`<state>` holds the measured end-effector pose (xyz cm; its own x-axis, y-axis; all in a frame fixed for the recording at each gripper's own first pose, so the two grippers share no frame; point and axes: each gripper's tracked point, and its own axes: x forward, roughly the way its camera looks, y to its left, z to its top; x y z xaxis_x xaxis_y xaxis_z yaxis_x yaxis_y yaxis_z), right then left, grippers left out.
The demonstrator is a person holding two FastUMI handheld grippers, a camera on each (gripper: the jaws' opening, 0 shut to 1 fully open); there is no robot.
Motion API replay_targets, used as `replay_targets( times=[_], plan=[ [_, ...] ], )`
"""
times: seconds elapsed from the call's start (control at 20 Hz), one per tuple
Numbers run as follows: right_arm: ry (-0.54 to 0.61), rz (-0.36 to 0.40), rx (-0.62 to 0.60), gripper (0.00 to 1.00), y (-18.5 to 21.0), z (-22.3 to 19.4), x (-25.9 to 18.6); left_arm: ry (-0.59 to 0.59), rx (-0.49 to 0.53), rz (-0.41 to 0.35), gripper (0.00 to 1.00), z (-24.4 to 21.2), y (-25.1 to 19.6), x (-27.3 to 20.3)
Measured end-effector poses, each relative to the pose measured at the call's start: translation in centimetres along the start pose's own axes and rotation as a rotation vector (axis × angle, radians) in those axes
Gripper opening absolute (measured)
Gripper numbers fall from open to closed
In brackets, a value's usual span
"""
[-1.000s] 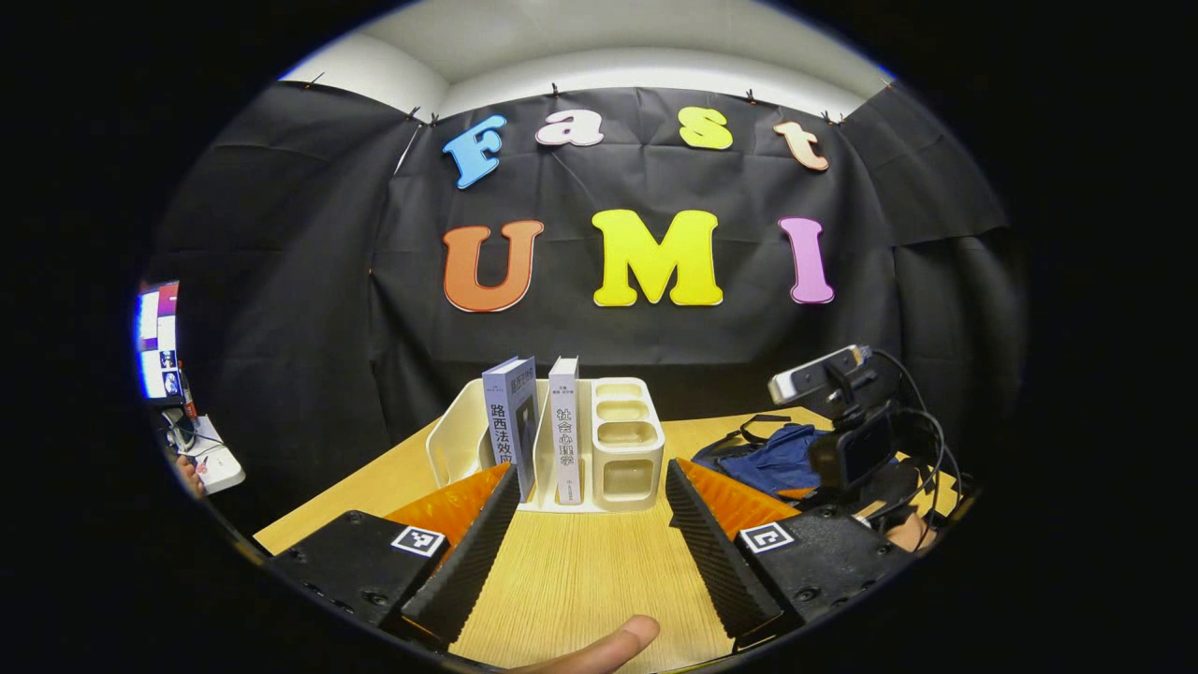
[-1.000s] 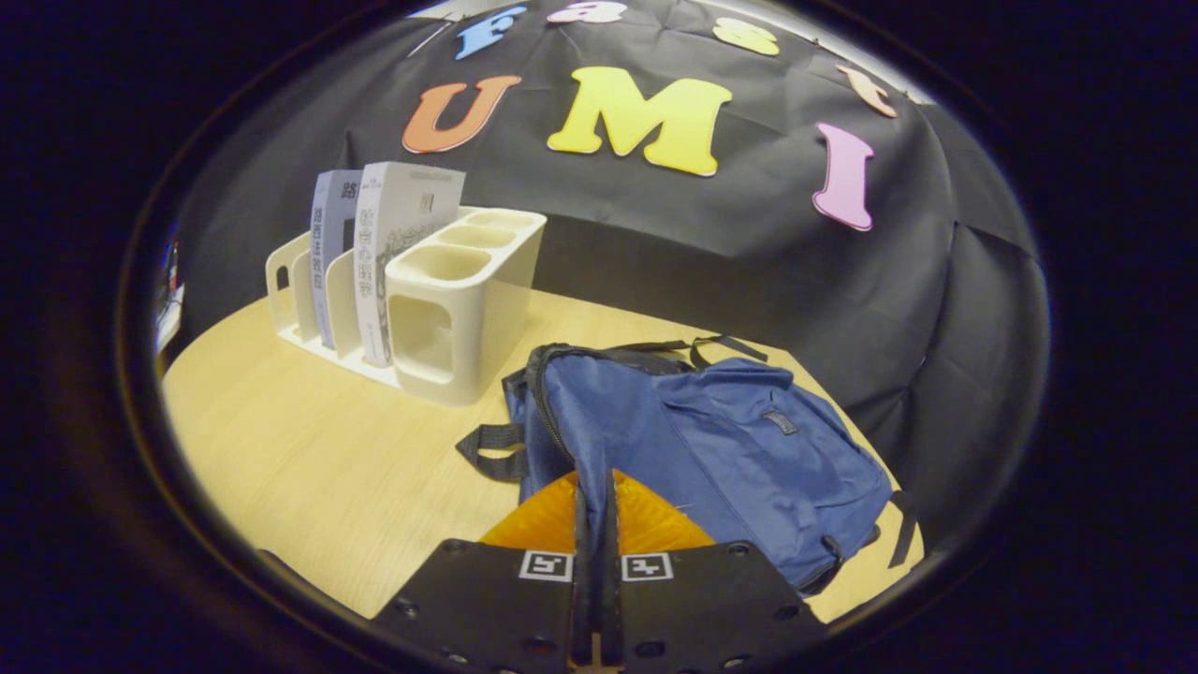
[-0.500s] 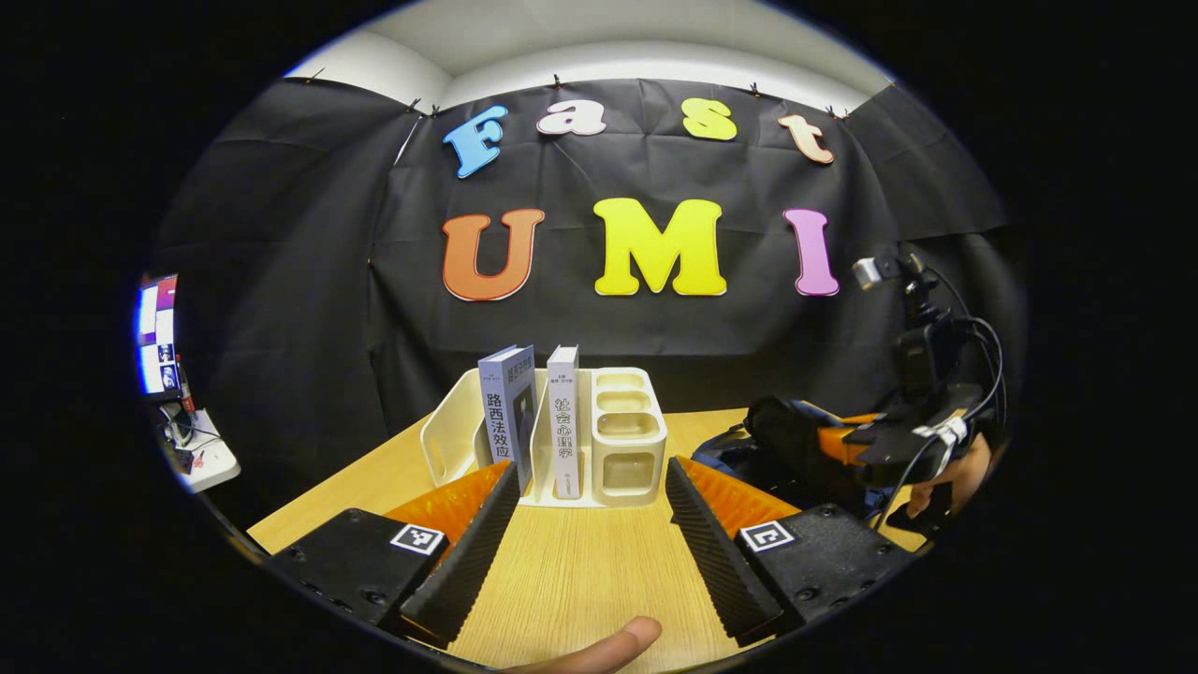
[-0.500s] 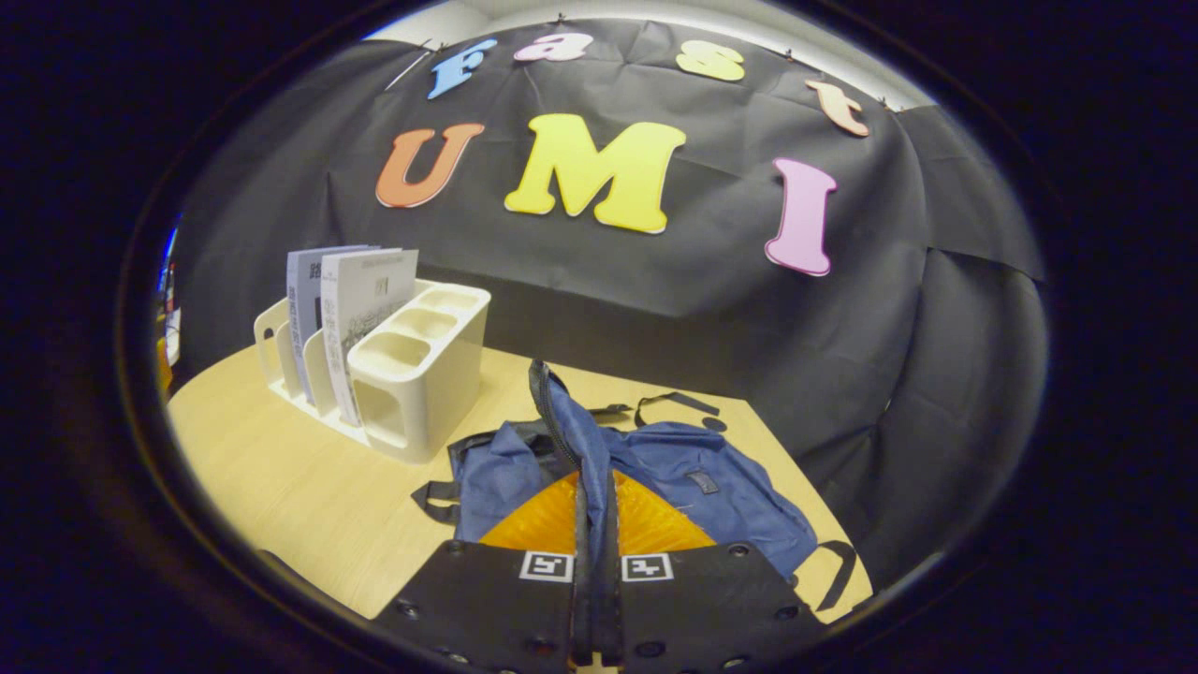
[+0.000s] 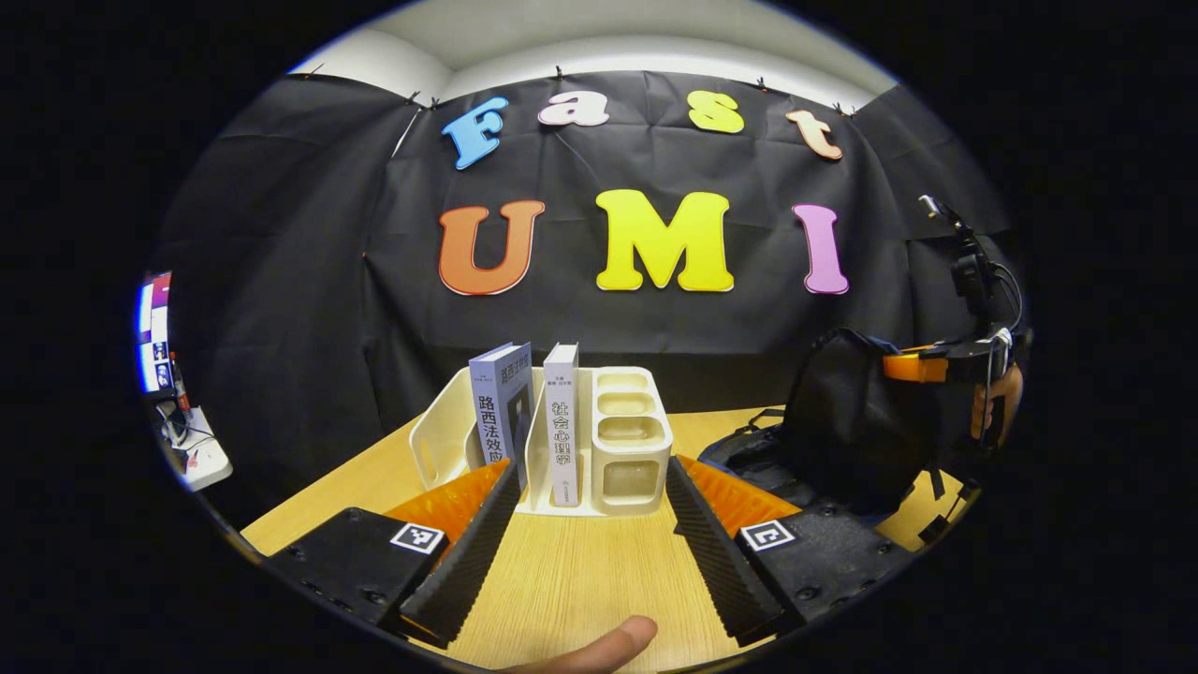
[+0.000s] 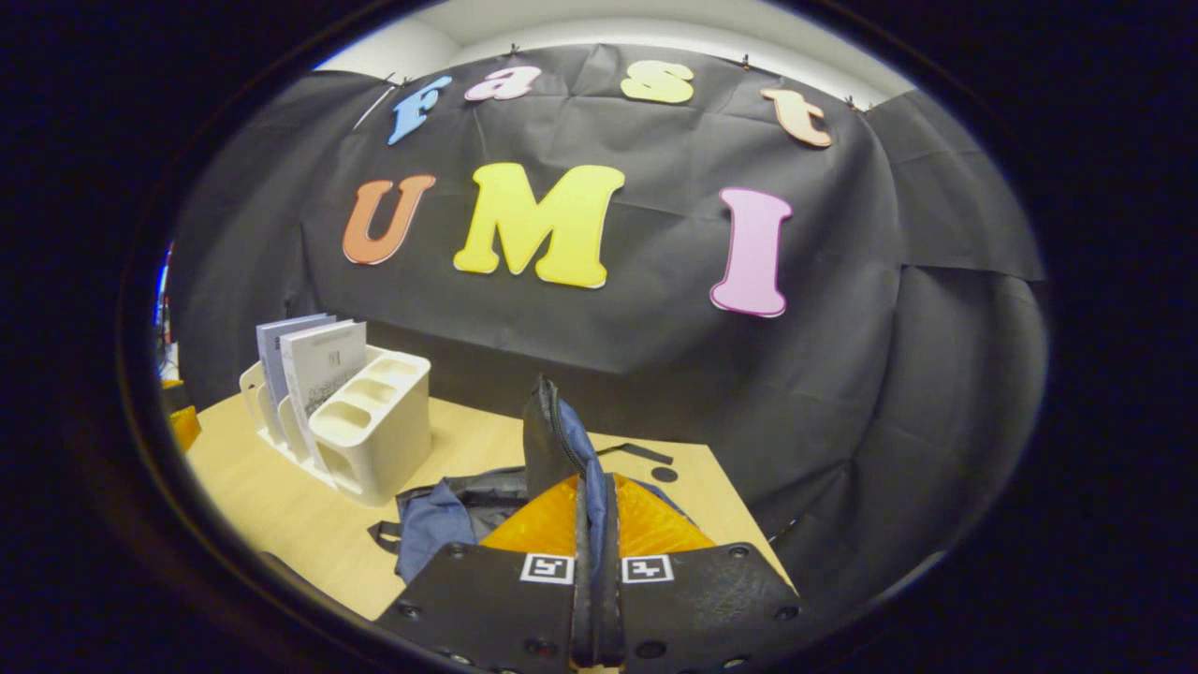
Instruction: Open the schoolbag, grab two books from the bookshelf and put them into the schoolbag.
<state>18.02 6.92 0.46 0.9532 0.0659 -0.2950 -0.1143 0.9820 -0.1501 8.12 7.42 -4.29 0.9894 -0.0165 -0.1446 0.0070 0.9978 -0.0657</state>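
My right tool is pinched tight on the schoolbag flap, holding it up off the bench. My left tool is wide open, low over the bench, near the bookshelf. Two books stand in it.

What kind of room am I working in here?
Probably a staged recording booth, not a home: black cloth wall, one wooden table, a desk bookshelf with two books and a schoolbag.
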Motion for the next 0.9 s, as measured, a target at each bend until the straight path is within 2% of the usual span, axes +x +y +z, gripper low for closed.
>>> replay_targets(
  times=[0.35,0.6,0.85,0.9],
  plan=[
    [-0.035,0.023,0.006,0.04,-3.1,1.4,0.0,0.008,-0.042,-0.009,0.98,5.2,0.8,7.7],
    [-0.045,0.044,-0.009,0.04,-3.6,1.1,0.5,0.079,-0.040,-0.052,0.98,7.2,0.9,14.5],
    [-0.050,0.072,-0.024,0.06,-3.7,0.8,0.4,0.202,-0.022,-0.032,0.98,7.9,2.1,20.8],
    [-0.052,0.077,-0.023,0.02,-3.7,0.8,0.4,0.218,0.004,-0.033,0.98,8.0,2.3,21.9]
  ],
)
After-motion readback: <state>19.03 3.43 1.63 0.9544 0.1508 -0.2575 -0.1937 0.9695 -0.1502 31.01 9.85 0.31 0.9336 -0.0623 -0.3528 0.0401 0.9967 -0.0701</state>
